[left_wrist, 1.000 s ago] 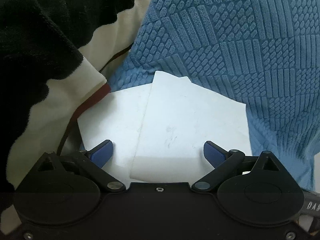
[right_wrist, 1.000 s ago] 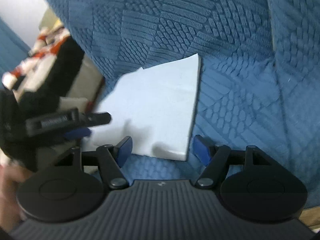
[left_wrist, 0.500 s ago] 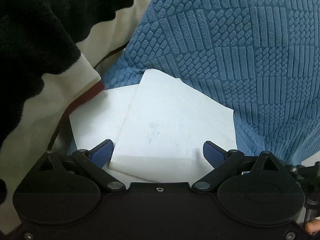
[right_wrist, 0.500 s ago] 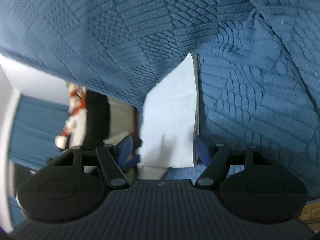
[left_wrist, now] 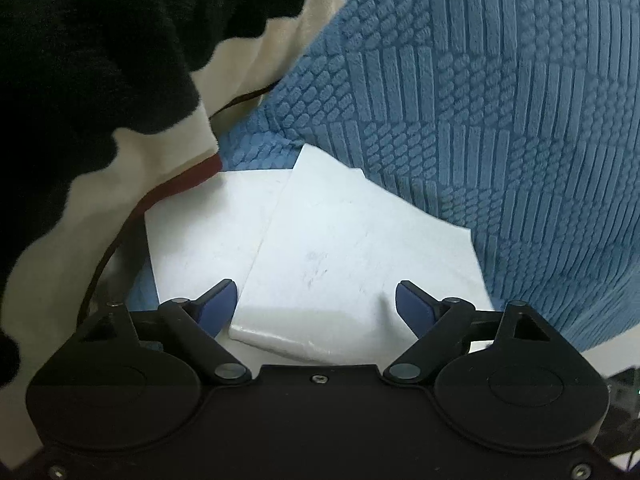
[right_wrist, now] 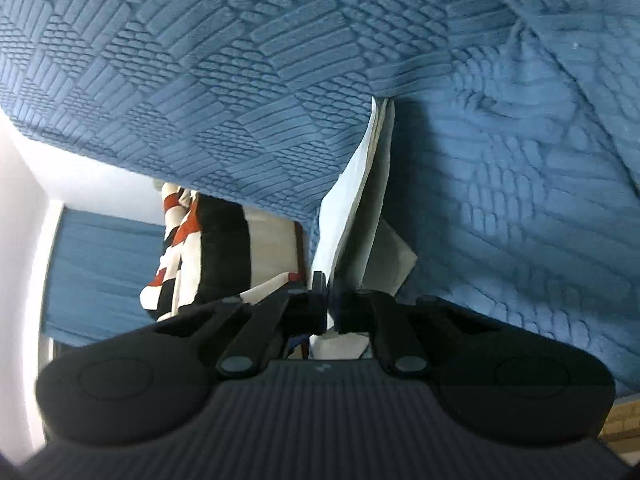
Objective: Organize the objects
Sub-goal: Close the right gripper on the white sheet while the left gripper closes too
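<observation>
The step in hand looks like picking up the white sheets [left_wrist: 360, 248] that lie on the blue blanket [left_wrist: 500, 120]. The right gripper [right_wrist: 332, 312] has closed down on the near edge of the sheets, which it sees edge-on [right_wrist: 360, 200], running away from its camera between two folds of the blanket. The left gripper [left_wrist: 316, 304] has its jaws apart; they have just been closing a little, and the top sheet lies between them, but the pads do not press on it (the left pad [left_wrist: 220, 304] sits just beside the sheet's corner).

The next move, I think, calls for lifting the sheets out of the blanket's fold. The sheets are thin and bend easily, so a pull by one edge may let the lower one slip away.

A black and cream blanket [left_wrist: 100, 80] hangs close on the left, and the blue blanket covers the far corners of the sheets; both may drag on them.
</observation>
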Tool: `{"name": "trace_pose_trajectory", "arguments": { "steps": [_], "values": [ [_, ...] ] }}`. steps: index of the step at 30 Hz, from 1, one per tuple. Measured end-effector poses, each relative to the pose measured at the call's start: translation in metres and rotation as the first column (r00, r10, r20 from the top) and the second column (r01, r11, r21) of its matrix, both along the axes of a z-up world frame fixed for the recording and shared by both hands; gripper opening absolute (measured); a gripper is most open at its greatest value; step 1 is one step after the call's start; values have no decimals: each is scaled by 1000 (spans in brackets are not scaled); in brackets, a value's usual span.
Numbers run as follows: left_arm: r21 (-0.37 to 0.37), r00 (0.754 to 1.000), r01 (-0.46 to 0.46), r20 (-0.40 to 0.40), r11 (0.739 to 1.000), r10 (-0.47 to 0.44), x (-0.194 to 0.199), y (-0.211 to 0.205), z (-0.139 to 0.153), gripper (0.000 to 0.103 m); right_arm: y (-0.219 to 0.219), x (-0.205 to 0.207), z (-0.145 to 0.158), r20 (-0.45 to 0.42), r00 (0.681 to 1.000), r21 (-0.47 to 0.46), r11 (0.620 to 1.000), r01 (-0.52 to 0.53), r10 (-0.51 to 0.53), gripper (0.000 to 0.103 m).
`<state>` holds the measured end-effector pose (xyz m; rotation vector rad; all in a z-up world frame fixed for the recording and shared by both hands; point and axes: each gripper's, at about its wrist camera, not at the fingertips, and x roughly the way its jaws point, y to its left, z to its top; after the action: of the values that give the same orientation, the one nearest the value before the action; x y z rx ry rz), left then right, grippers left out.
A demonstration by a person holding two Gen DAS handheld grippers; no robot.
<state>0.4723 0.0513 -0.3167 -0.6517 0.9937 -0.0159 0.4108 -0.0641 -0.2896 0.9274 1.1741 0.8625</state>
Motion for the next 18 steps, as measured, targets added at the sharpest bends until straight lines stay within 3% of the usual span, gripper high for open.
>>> {"name": "trace_pose_trajectory", "arguments": {
  "steps": [6, 10, 13, 16, 18],
  "values": [
    [16, 995, -95, 34, 995, 94, -26, -8, 19, 84, 5, -9, 11, 57, 998, -52, 998, 38, -35, 6],
    [-38, 990, -101, 94, 994, 104, -58, -12, 38, 85, 11, -18, 24, 126, 992, -119, 992, 41, -26, 6],
    [-79, 986, -123, 106, 989, 131, -79, -12, 46, 85, 8, -25, 24, 113, 992, -119, 991, 66, -52, 6],
    [-237, 989, -140, 6, 961, 146, -83, -16, 32, 85, 7, -34, 28, 114, 991, -108, 991, 77, -64, 6],
    [-379, 984, -177, -58, 908, 168, -84, -18, 16, 84, 10, -37, 31, 102, 993, -109, 991, 75, -64, 6]
  ]
}}
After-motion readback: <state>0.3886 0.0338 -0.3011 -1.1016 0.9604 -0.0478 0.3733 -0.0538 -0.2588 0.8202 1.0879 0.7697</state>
